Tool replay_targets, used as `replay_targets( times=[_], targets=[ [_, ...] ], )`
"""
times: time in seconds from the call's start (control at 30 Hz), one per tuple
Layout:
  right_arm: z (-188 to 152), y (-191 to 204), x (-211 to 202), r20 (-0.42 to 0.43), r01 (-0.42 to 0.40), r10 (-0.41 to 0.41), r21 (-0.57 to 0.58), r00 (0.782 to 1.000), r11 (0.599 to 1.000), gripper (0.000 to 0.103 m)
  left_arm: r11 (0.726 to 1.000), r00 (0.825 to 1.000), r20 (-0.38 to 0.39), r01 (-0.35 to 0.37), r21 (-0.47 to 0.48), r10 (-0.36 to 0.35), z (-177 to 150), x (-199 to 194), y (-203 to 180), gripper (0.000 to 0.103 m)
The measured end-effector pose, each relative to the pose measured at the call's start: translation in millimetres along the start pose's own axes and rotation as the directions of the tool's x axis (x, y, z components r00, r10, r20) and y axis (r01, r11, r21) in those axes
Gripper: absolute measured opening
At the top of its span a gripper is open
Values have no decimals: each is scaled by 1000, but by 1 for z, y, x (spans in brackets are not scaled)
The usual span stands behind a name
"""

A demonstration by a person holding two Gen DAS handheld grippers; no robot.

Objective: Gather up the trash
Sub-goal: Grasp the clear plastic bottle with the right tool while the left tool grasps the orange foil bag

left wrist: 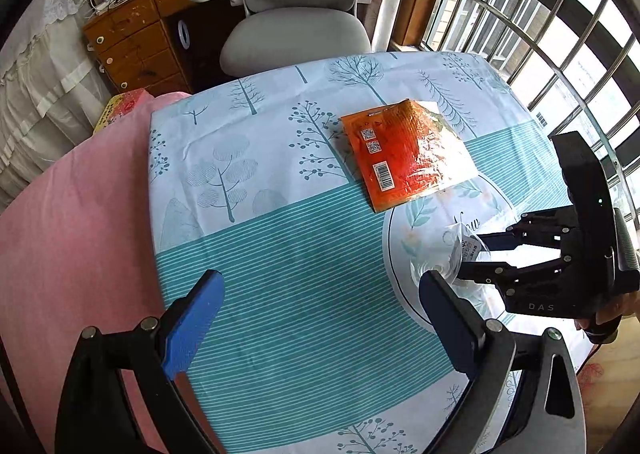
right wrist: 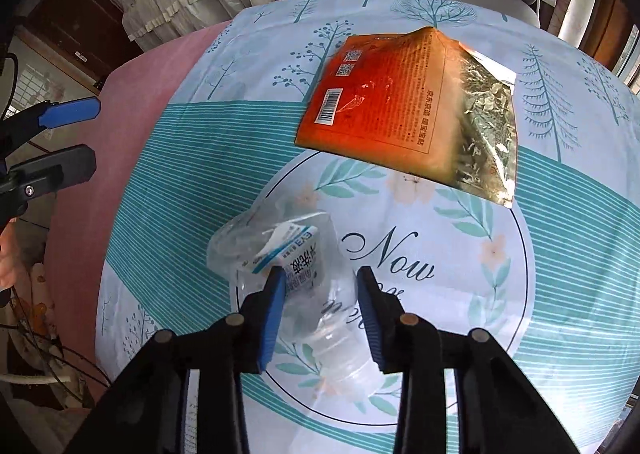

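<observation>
Two pieces of trash lie on the table: a crumpled clear plastic bottle (right wrist: 296, 274) with a blue-and-white label, and a flat orange foil packet (right wrist: 404, 110) with one barcode and two square codes printed on it. In the right wrist view the bottle sits low in the middle, on the round "Now" print of the tablecloth (right wrist: 520, 294), and the packet lies at about one o'clock from it, well apart, part orange and part shiny silver.

The right gripper (right wrist: 320, 294) has its two blue-padded fingers on either side of the bottle. The left pad seems to touch the label, while the right pad sits near the clear edge; I cannot tell whether it presses. The jaws stand partly apart around the bottle.

The left gripper (left wrist: 316, 306) hovers over the striped teal band with its two fingers spread wide and nothing between them. From its view the bottle is at three o'clock, partly hidden behind the black frame of the right gripper, and the packet at one o'clock.

Beyond the table's far edge stand one grey office chair (left wrist: 296, 14) and one wooden drawer chest (left wrist: 136, 42); a pink cloth (left wrist: 80, 214) lies at nine o'clock, and a barred window (left wrist: 540, 22) at two o'clock.
</observation>
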State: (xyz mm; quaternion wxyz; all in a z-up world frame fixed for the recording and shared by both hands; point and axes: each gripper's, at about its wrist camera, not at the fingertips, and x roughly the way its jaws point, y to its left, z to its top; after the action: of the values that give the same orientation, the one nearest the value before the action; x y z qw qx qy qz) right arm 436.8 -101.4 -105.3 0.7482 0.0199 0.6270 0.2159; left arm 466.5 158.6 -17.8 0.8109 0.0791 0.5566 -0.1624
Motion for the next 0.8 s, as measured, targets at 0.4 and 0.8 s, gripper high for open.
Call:
replay_targets(
  times=[0.4, 0.8],
  targets=[
    [-25, -34, -25, 128, -16, -30, 346, 991, 938, 26, 968, 998, -42, 54, 244, -45, 59, 37, -27, 97],
    [-63, -103, -67, 322, -90, -217, 719, 921, 689, 26, 886, 988, -136, 125, 447, -71, 124, 112, -86, 97]
  ],
)
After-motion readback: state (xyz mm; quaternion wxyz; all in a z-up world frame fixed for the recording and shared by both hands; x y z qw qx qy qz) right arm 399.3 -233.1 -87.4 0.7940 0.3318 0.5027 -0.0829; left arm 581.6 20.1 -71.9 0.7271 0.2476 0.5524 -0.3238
